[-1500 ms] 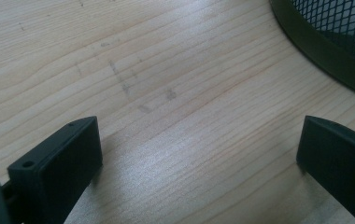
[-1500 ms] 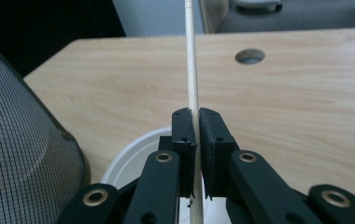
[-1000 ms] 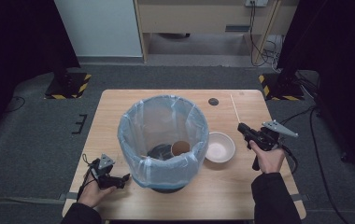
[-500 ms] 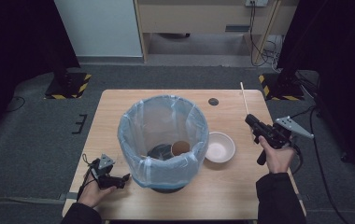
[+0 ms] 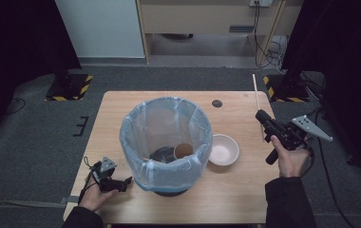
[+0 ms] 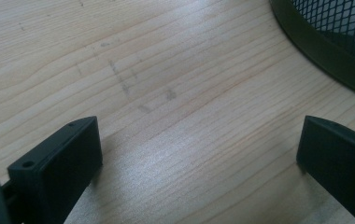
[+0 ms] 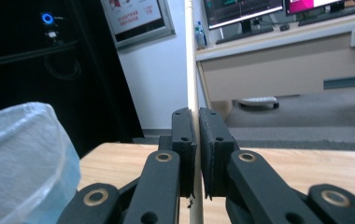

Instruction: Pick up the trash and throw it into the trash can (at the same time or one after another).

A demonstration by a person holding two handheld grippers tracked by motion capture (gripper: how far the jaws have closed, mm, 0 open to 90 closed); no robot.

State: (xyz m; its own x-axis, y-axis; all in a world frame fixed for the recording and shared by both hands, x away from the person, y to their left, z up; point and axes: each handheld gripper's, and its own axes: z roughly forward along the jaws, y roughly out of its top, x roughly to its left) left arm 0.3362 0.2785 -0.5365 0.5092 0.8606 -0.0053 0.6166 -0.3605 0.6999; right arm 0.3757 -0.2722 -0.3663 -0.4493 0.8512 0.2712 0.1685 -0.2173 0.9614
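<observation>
Here right tongs (image 7: 196, 154) clenched on upright stick (image 7: 190, 56), sticking up above tongs.

Your table is well lit, the room around it dark.
From above, light falls evenly on your table (image 5: 245, 190) while the sides sink to black; the picture is soft. Your left gripper view shows glare on the wood and soft shadows. Your right gripper view blurs the near bin liner (image 7: 21, 154).

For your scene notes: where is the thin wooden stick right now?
In the high view the wooden stick is at the table's right edge, clamped in the right tongs, right of the white bowl.
</observation>
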